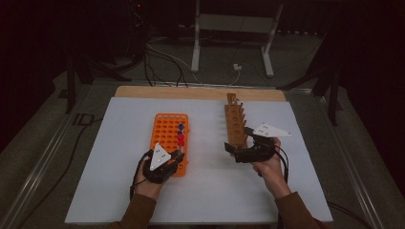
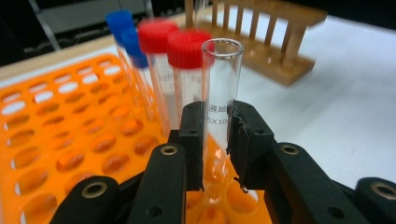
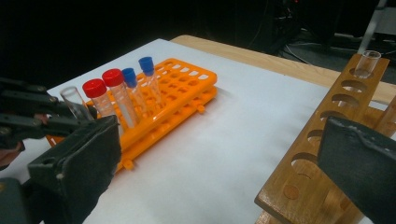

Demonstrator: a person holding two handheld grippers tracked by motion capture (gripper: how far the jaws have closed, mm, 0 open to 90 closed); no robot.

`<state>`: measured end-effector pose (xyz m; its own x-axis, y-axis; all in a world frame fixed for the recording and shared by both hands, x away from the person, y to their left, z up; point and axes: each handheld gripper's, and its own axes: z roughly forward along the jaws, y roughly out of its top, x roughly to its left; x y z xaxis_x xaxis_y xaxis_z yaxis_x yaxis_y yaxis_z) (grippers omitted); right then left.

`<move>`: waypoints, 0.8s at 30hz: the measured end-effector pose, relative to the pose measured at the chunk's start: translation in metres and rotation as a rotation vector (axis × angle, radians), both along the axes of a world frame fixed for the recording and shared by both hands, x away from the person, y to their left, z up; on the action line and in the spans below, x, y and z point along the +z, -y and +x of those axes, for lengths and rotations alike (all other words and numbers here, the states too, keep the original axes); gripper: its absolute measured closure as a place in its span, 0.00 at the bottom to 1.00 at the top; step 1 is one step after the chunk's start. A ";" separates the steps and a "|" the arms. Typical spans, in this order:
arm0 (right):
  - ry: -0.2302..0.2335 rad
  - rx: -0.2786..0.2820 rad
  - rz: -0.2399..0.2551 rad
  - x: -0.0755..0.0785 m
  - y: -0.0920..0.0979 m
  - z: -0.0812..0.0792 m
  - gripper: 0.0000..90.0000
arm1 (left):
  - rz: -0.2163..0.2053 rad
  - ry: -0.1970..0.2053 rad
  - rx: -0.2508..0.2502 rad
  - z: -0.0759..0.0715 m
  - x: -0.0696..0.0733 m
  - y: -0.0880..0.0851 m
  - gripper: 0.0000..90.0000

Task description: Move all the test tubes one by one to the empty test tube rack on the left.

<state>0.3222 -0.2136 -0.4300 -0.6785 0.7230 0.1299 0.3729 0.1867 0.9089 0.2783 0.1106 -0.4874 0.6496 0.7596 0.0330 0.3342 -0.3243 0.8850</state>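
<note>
My left gripper (image 1: 176,160) (image 2: 217,140) is shut on a clear, uncapped glass test tube (image 2: 220,79) (image 3: 74,100). The tube stands upright with its foot in a near-corner hole of the orange rack (image 1: 167,133) (image 2: 70,130) (image 3: 187,88). Just behind it in the same rack stand two red-capped tubes (image 2: 180,56) (image 3: 105,93) and two blue-capped tubes (image 2: 123,32) (image 3: 140,79). My right gripper (image 1: 238,139) (image 3: 224,163) is open wide at the near end of the wooden rack (image 1: 235,121) (image 3: 322,140). Its jaws press on nothing.
A second clear tube (image 3: 368,63) sits in the far hole of the wooden rack. Both racks stand on a white sheet (image 1: 205,191) over a wooden table. Cables and a metal stand lie on the dark floor beyond.
</note>
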 end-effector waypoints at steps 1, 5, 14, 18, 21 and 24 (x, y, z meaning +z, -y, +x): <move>0.000 0.000 0.001 0.000 0.000 0.000 0.00 | 0.010 -0.006 0.001 0.000 -0.001 0.001 0.84; -0.003 0.001 0.001 -0.001 0.001 0.000 0.00 | 0.044 -0.018 0.006 0.000 -0.004 0.005 0.84; -0.002 -0.001 -0.001 -0.001 0.001 0.002 0.00 | 0.056 -0.041 0.009 0.001 -0.006 0.005 0.85; -0.004 -0.005 -0.002 -0.001 0.000 0.004 0.00 | 0.066 -0.051 0.011 0.001 -0.008 0.006 0.85; -0.003 -0.011 -0.004 0.000 0.001 0.006 0.00 | 0.061 -0.054 0.009 0.000 -0.008 0.005 0.84; 0.003 -0.016 -0.011 0.003 0.002 0.008 0.00 | 0.048 -0.055 0.009 -0.001 -0.008 0.004 0.76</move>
